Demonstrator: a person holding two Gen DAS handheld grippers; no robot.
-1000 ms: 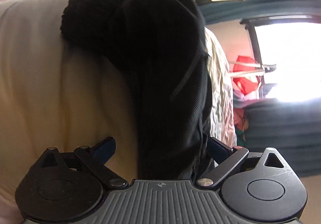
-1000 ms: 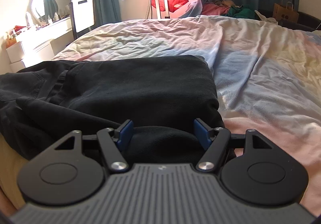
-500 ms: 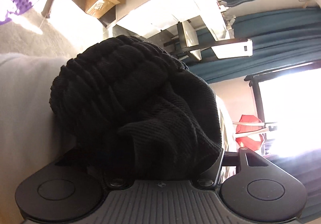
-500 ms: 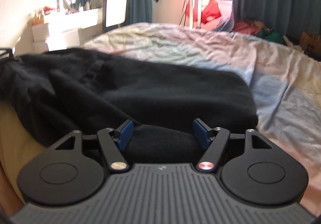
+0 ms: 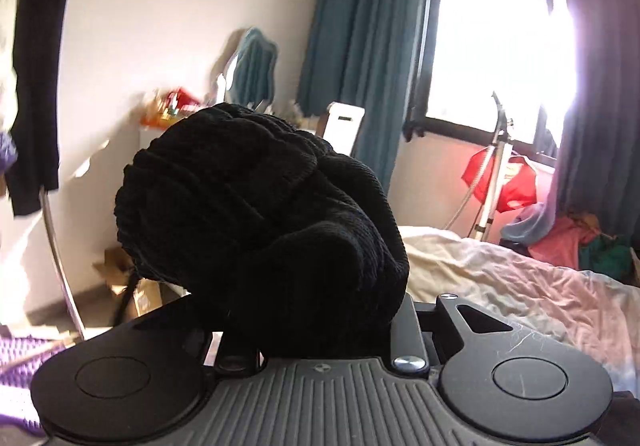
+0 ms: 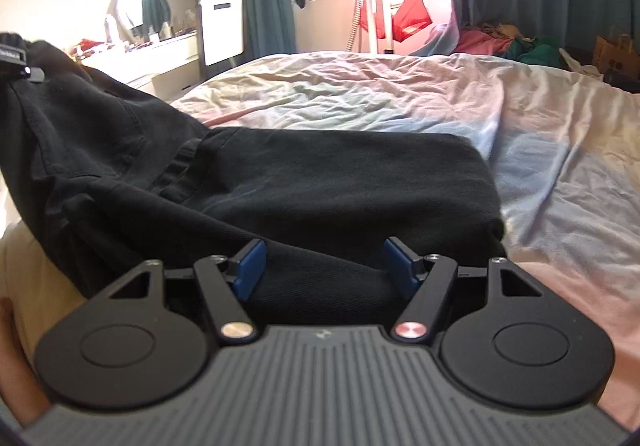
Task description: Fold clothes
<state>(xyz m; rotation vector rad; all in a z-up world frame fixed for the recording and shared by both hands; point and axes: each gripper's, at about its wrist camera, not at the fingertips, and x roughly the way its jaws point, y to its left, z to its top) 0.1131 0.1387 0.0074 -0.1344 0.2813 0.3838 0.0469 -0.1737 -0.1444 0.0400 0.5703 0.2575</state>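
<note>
**Black garment half folded, one end lifted**

I have the left gripper clamped on a bunched, ribbed end of the black garment; its jaws have just been closing and the knit fills the gap between them and hides the pads. In the right wrist view that end rises off the bed toward the upper left, where a bit of the left gripper shows at the frame edge.

My right gripper sits at medium width with the near edge of the garment between its blue pads. I cannot tell whether they press on the cloth or only straddle it.

As I judge it, the fold is partly done. The right portion of the garment lies flat on the bed as a neat, squared block. The left portion is loose and creased, hanging from my left grip. What is left is to carry that raised end across onto the flat block, then smooth the bundle.
</note>
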